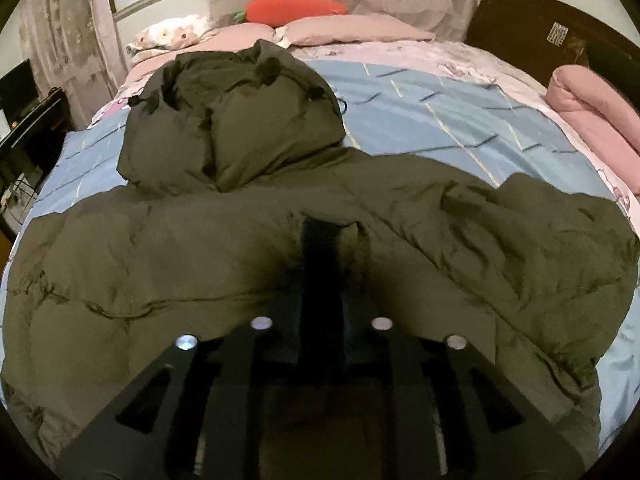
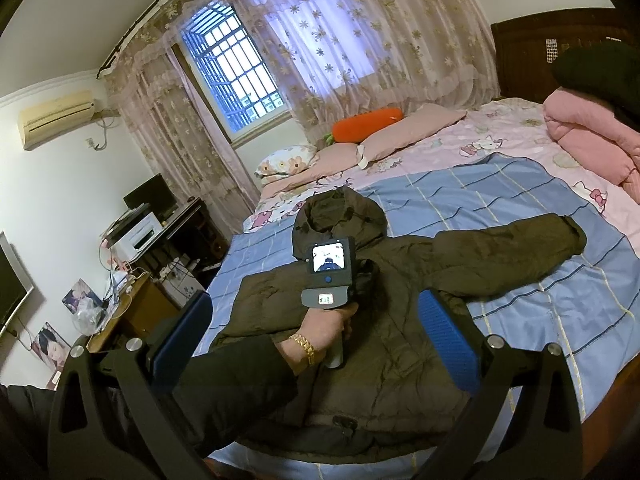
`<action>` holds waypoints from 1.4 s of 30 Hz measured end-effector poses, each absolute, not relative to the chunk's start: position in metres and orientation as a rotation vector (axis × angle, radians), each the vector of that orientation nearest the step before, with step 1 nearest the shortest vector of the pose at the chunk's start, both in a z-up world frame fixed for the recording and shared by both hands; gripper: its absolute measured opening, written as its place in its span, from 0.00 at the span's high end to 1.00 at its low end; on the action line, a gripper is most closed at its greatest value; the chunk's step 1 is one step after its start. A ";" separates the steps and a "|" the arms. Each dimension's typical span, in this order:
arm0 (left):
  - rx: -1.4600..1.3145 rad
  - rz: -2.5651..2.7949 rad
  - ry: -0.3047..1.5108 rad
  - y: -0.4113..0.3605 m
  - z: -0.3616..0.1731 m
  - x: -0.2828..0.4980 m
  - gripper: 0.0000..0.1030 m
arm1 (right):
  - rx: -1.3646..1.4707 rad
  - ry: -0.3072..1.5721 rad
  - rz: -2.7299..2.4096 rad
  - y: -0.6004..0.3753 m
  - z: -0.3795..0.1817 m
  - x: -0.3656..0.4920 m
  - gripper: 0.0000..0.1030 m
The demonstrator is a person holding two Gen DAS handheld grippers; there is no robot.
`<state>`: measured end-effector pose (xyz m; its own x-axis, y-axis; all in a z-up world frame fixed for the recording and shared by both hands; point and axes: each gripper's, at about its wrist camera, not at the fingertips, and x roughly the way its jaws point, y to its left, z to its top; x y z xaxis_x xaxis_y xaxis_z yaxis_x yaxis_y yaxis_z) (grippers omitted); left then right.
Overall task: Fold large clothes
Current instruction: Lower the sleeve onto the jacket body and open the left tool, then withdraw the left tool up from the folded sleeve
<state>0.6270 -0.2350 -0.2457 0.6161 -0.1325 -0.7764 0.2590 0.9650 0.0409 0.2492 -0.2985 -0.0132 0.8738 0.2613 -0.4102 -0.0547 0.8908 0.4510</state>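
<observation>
One olive puffer jacket (image 2: 384, 320) spread flat on blue checked sheet (image 2: 520, 304), hood (image 1: 228, 120) toward two pink pillows (image 2: 408, 128) and one carrot plush (image 2: 368, 120). Left gripper (image 1: 332, 236) pressed into jacket's middle, jaws narrow, pinching a fold of fabric. Right gripper (image 2: 316, 340) held above near hem, jaws wide, empty.

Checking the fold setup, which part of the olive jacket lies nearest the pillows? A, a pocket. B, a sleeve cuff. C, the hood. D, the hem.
C: in the right wrist view the hood of the olive jacket points toward the pillows, with its sleeve spread sideways.
</observation>
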 end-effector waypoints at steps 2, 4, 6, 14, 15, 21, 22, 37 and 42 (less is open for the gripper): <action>0.157 -0.218 0.935 -0.235 -0.255 0.631 0.32 | 0.444 0.484 0.171 -0.298 -0.013 0.249 0.01; 0.160 -0.196 0.924 -0.233 -0.256 0.628 0.15 | 0.443 0.487 0.171 -0.298 -0.013 0.249 0.01; 0.181 -0.173 0.868 -0.236 -0.249 0.620 0.09 | 0.447 0.487 0.170 -0.299 -0.013 0.248 0.01; 0.187 -0.190 0.879 -0.250 -0.251 0.614 0.02 | 0.438 0.487 0.170 -0.298 -0.013 0.249 0.01; 0.182 -0.190 0.930 -0.248 -0.258 0.618 0.02 | 0.438 0.488 0.168 -0.298 -0.013 0.248 0.01; 0.116 -0.269 0.810 -0.214 -0.207 0.600 0.02 | 0.390 0.430 0.097 -0.304 -0.007 0.242 0.01; 0.100 -0.270 0.757 -0.200 -0.182 0.588 0.02 | 0.381 0.408 0.076 -0.306 -0.004 0.238 0.01; 0.093 0.079 0.505 -0.008 0.017 0.354 0.02 | 0.259 0.295 -0.054 -0.303 0.005 0.226 0.01; 0.045 0.134 0.482 0.028 0.012 0.324 0.02 | 0.163 0.292 -0.111 -0.296 -0.003 0.231 0.01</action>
